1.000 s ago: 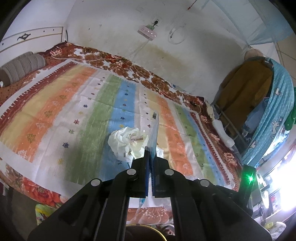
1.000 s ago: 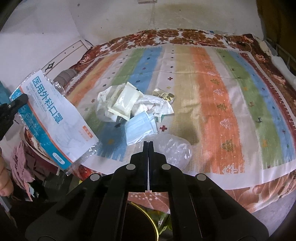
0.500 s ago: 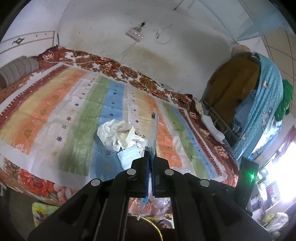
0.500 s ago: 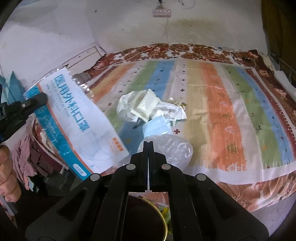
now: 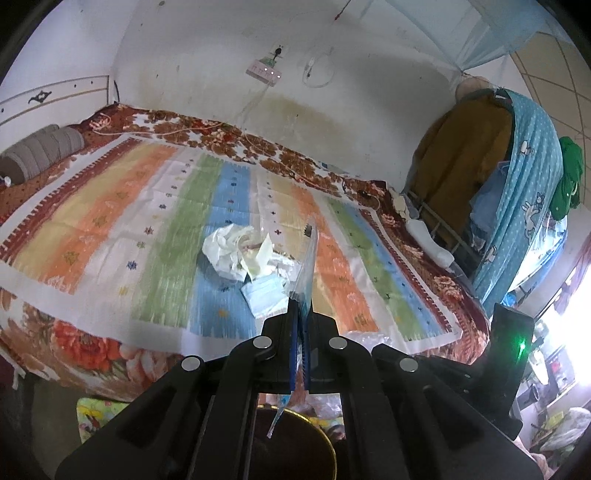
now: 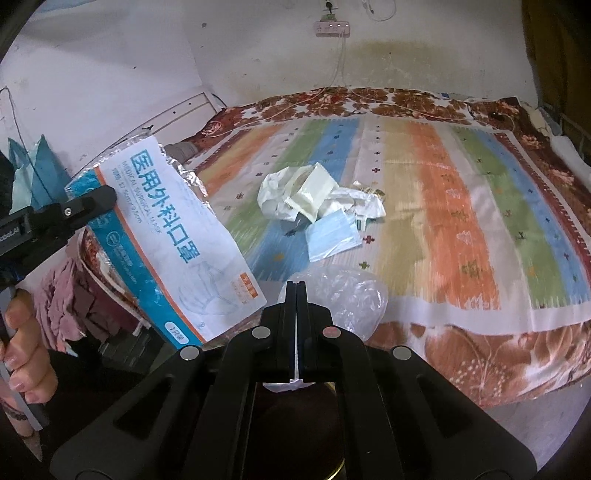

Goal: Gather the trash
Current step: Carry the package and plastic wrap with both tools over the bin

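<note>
My left gripper (image 5: 302, 306) is shut on a blue and white surgical mask packet (image 5: 306, 273), seen edge-on; in the right wrist view the packet (image 6: 177, 254) hangs broadside at the left, held off the bed's edge. My right gripper (image 6: 296, 286) is shut on a crumpled clear plastic bag (image 6: 347, 299) over the bed's near edge. A trash pile lies on the striped bedspread: white wrappers (image 6: 306, 195) and a blue face mask (image 6: 332, 236). A dark bin with a gold rim (image 5: 317, 435) sits below both grippers.
The striped bedspread (image 6: 461, 229) covers the bed against a white wall. A grey bolster (image 5: 37, 155) lies at the far left. Clothes and a blue cloth hang on a rack (image 5: 517, 177) at the right. A power strip (image 6: 331, 26) hangs on the wall.
Both grippers have pulled back from the bed with their loads. The mask packet now hangs lower and closer to the bin. The trash pile has not moved.
</note>
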`<state>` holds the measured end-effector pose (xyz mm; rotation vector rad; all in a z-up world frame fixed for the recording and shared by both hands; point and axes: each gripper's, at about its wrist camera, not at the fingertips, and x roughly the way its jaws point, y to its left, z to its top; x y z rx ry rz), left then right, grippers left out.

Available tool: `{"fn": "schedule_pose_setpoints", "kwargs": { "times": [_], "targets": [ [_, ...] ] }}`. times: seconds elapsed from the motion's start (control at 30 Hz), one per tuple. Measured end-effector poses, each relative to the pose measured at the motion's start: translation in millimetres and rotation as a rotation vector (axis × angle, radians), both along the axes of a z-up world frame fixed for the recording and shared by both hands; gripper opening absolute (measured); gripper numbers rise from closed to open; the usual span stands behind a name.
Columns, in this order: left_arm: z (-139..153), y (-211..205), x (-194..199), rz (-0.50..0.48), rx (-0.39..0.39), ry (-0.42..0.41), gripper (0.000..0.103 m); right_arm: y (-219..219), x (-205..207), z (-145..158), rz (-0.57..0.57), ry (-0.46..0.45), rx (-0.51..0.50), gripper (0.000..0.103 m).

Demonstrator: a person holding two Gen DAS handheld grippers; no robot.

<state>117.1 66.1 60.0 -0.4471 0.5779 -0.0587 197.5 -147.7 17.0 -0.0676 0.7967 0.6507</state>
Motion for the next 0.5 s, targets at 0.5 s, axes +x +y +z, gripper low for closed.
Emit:
{"fn": "schedule_pose_setpoints", "kwargs": {
  "times": [0.5],
  "targets": [
    [-28, -18, -43, -0.008, 0.005, 0.041, 0.001, -10, -52, -22, 0.018, 0.011, -0.024, 0.000]
  ]
}}
